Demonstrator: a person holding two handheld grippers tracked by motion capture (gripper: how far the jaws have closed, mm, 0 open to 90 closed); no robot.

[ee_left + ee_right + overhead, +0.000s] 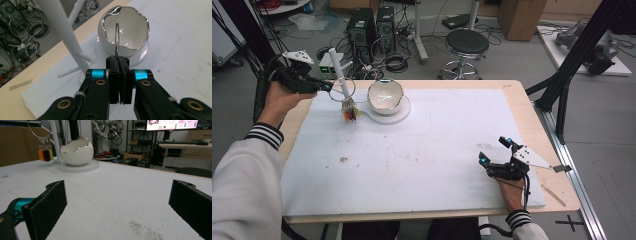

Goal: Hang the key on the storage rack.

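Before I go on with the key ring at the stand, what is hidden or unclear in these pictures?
- Key ring, left gripper view: edge-on, its lower arc sits between the shut jaws; the tags hang out of frame.
- Tags, high view: too small to count.
- White stand, left gripper view: top cut off by the edge.
- Bowl, right gripper view: the near wall hides its inside.

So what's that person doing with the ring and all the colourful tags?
The person holds a gripper in each hand. The left gripper is shut on a thin metal key ring with coloured tags hanging from it, lifted beside the white peg stand and near the egg-shaped white bowl. The ring isn't on a peg yet. The right gripper rests open on the white mat, holding nothing.
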